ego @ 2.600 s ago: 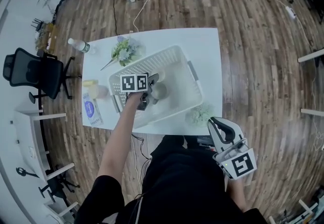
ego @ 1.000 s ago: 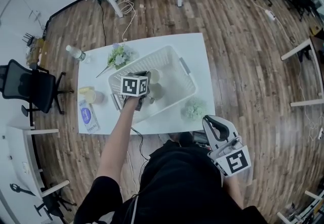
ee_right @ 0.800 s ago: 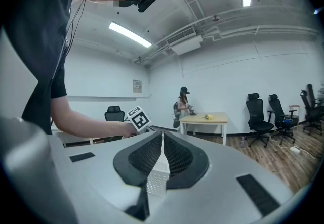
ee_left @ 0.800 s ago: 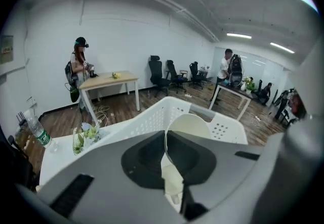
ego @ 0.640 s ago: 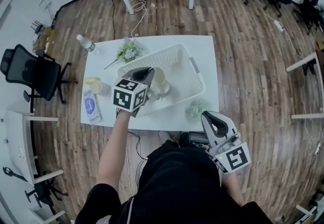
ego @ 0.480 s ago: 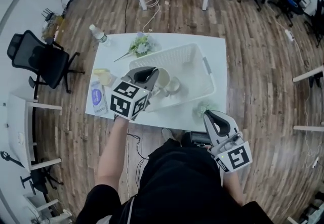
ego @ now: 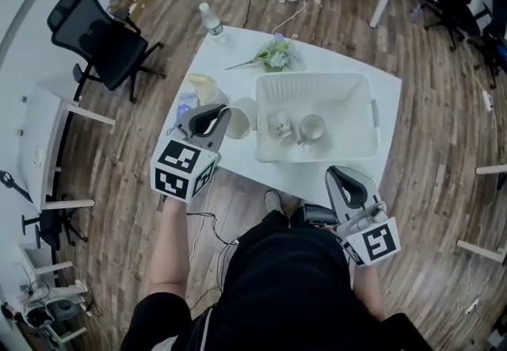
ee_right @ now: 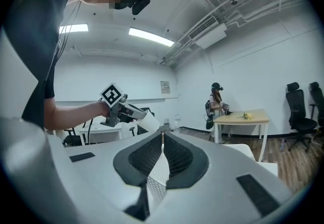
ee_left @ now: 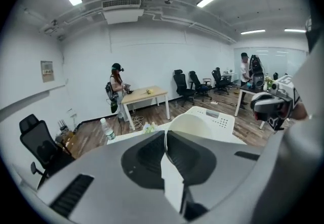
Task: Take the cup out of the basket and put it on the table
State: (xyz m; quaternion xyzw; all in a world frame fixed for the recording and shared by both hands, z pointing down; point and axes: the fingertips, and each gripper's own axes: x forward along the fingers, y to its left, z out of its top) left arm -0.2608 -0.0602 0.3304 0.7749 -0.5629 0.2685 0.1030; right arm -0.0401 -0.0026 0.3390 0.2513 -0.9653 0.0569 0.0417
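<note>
Stretching beneath the whole scene, a wooden floor [ego: 428, 64] carries a white table [ego: 341, 76], seen from the head view with a black office chair [ego: 103, 28] well apart at its far left. On the table a white basket [ego: 348, 92] sits toward the right side, its slotted walls upright, with two other cups [ego: 279, 126] side by side on its floor.

The person, in black, holds a gripper in each hand. The left gripper [ego: 224, 114], marker cube facing up, reaches over the table's left part. Its jaws are pinched on the wall of a cream cup [ego: 242, 116]. In the left gripper view the pads clamp that rim from inside and outside, the cup's pale curve rising just past the tips. The cup is outside the basket, just beside its left wall and over the tabletop; whether its base touches the surface cannot be told.

The right gripper [ego: 341, 176] hangs at the table's near edge, apart from the basket. In the right gripper view its jaws are pressed together with nothing between them.

A flower sprig [ego: 273, 56] lies near the table's far edge behind the basket, and a plastic bottle [ego: 211, 23] stands at the far left corner.
</note>
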